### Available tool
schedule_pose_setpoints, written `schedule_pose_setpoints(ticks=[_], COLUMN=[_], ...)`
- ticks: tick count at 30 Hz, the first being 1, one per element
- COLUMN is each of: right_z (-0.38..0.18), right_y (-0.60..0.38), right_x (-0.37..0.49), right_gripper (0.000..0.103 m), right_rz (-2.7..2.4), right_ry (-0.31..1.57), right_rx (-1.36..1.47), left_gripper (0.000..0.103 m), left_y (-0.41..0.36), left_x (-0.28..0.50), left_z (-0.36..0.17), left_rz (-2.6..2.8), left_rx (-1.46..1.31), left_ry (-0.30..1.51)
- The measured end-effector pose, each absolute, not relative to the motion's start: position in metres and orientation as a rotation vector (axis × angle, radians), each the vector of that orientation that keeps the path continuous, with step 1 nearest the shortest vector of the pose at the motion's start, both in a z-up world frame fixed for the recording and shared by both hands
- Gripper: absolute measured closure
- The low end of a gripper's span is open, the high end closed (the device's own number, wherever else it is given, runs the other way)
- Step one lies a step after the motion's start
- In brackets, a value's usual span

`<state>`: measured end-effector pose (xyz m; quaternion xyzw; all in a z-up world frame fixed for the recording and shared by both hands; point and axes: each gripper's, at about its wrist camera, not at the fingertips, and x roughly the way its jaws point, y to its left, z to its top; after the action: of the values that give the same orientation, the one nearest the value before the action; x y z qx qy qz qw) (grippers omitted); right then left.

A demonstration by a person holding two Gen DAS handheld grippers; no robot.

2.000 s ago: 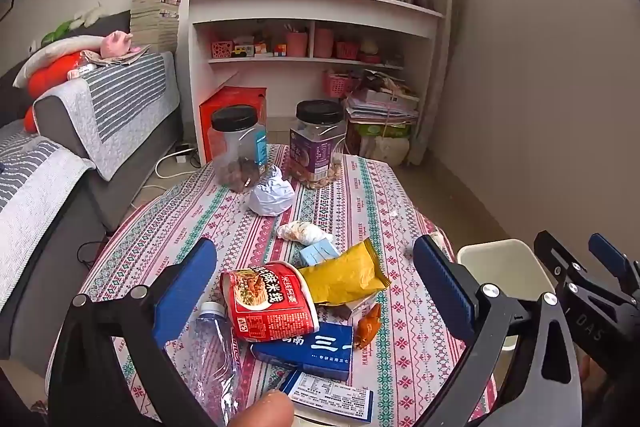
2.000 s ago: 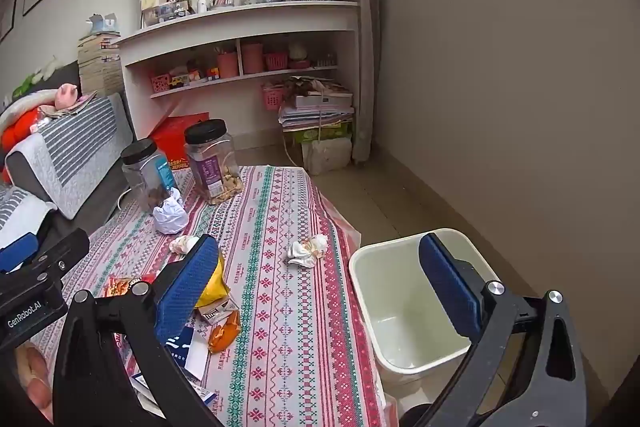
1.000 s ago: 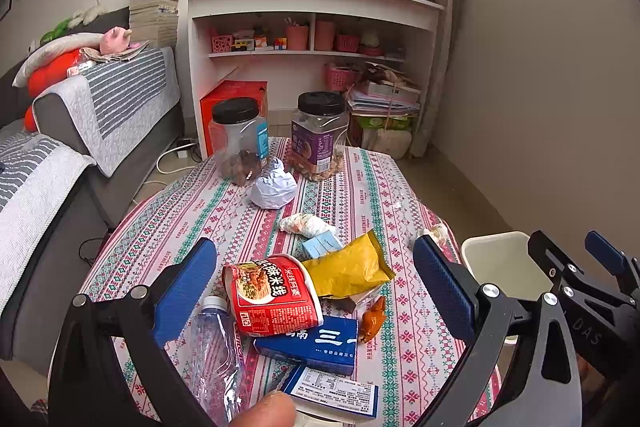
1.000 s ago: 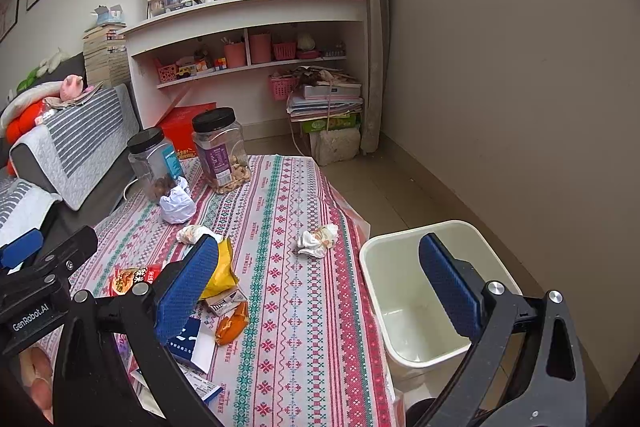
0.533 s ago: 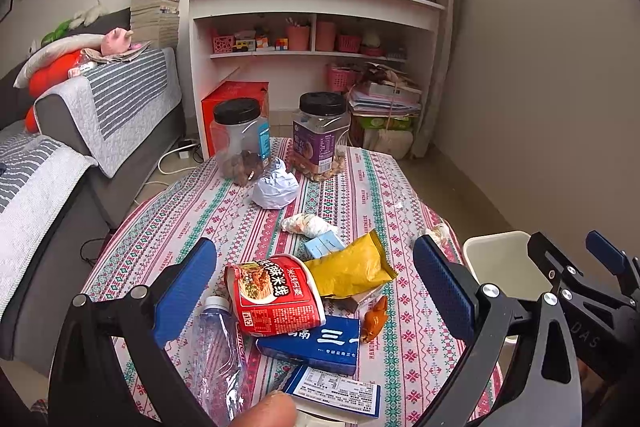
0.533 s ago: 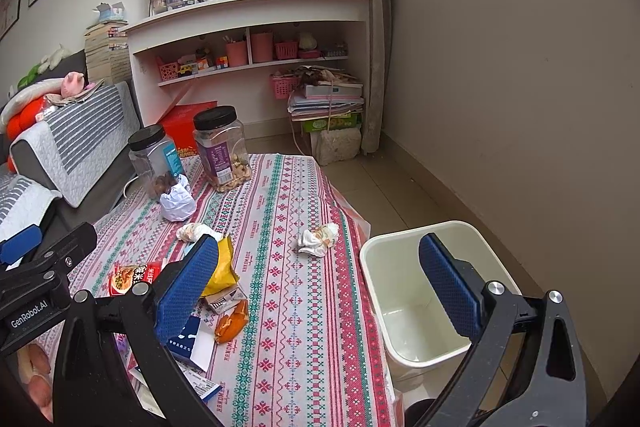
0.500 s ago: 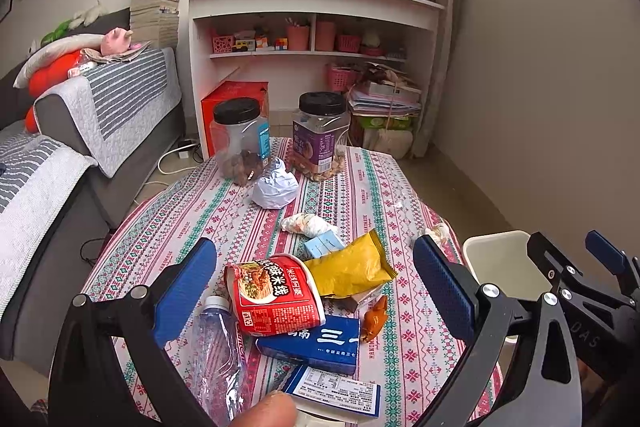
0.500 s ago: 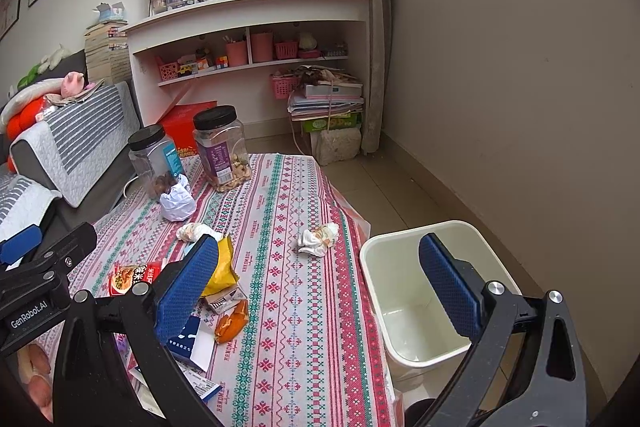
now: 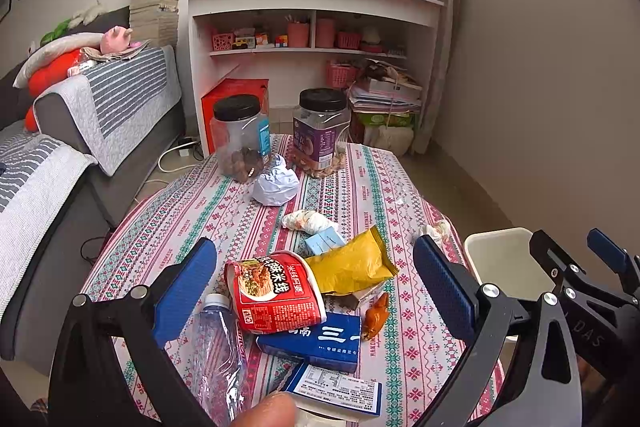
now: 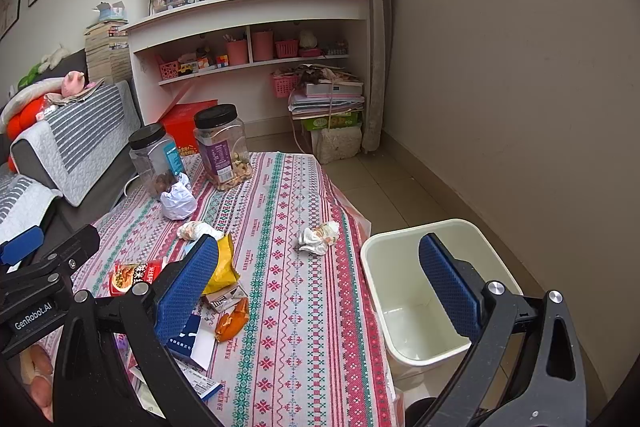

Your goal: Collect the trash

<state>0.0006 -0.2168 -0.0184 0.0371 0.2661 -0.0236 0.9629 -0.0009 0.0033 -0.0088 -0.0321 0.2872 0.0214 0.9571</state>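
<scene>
Although neither tool has yet touched anything, the layout settles which hand should act first: the table [image 10: 304,307] carries all the litter, and the bin [image 10: 416,251] stands on the floor just beside its right-hand edge, with nothing visible inside. The left gripper [image 9: 316,291] hangs above the near pile with its jaws spread wide and empty; directly ahead of it and between its pads lies the red noodle cup [image 9: 276,291] on its side, mouth towards the shelves and long axis running roughly away from the tool. Touching the cup are a plastic bottle [image 9: 218,347] to its left, a blue box [image 9: 316,341] partly under it, and a yellow snack bag [image 9: 352,265] to its right. The right gripper [image 10: 320,291], likewise spread and empty, hovers with its right pad over the bin. The crumpled tissue [image 10: 320,237] lies alone near the table's right edge, forward of that tool and closest to the bin; in my judgement it is the right hand's easiest pick.
</scene>
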Motion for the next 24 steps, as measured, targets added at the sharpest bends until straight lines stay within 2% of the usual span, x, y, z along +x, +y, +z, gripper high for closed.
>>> schedule_pose_setpoints(ticks=[24], right_z=[-0.0192], right_y=[-0.2162], right_x=[0.0008], right_gripper=[0.007], right_rz=[-0.047], right_ry=[0.539], right_rx=[0.071], left_gripper=[0.007], left_y=[0.0046], left_x=[0.0002], left_z=[-0.0117], left_rz=[0.050], left_rx=[-0.064], left_ry=[0.592])
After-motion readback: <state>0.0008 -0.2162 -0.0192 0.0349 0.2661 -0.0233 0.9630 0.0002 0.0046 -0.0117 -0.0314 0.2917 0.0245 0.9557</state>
